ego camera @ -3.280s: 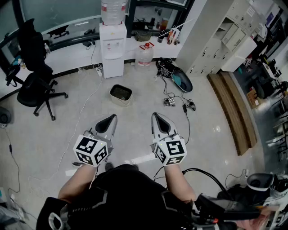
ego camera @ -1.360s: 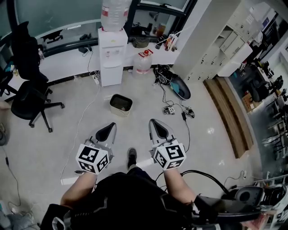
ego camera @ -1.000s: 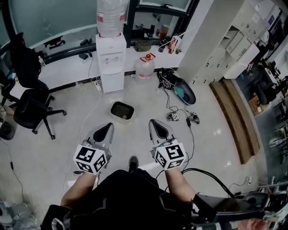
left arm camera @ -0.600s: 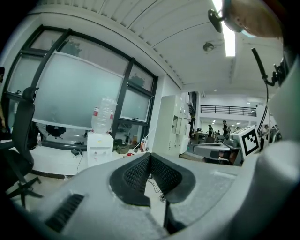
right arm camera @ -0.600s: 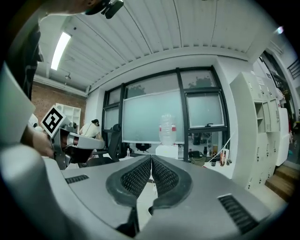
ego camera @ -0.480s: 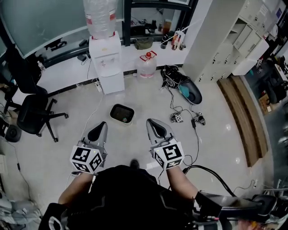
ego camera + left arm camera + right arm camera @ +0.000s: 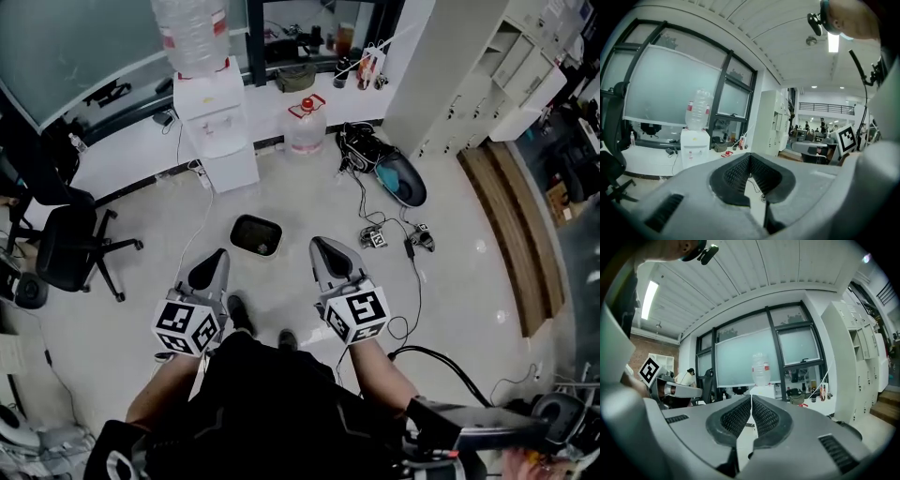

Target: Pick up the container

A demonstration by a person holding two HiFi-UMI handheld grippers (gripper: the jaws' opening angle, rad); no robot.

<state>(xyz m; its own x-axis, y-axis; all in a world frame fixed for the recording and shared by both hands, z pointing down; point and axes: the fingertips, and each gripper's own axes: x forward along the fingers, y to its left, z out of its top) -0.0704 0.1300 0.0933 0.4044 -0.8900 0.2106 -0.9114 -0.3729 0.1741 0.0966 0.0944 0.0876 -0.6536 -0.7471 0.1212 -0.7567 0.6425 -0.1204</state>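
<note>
The container (image 7: 255, 235) is a small dark bin with a pale rim, standing on the floor just ahead of both grippers and between them in the head view. My left gripper (image 7: 216, 259) is shut and empty, with its tip a little to the bin's lower left. My right gripper (image 7: 324, 247) is likewise shut with nothing in it, to the bin's right. In the left gripper view the left gripper (image 7: 750, 157) has its pads together. The right gripper view shows the right gripper (image 7: 751, 398) the same way. Neither gripper view shows the bin.
A white water dispenser (image 7: 217, 131) with a bottle on top stands behind the bin, and a water jug (image 7: 303, 127) sits to its right. A black office chair (image 7: 66, 248) is at the left. Cables (image 7: 380, 234) and a bag (image 7: 398, 178) lie right. White lockers (image 7: 487, 56) rise at the far right.
The person has walked forward, so the bin now lies closer to the two grippers. Both grippers have stayed shut, side by side. The person's shoes now show below them.
</note>
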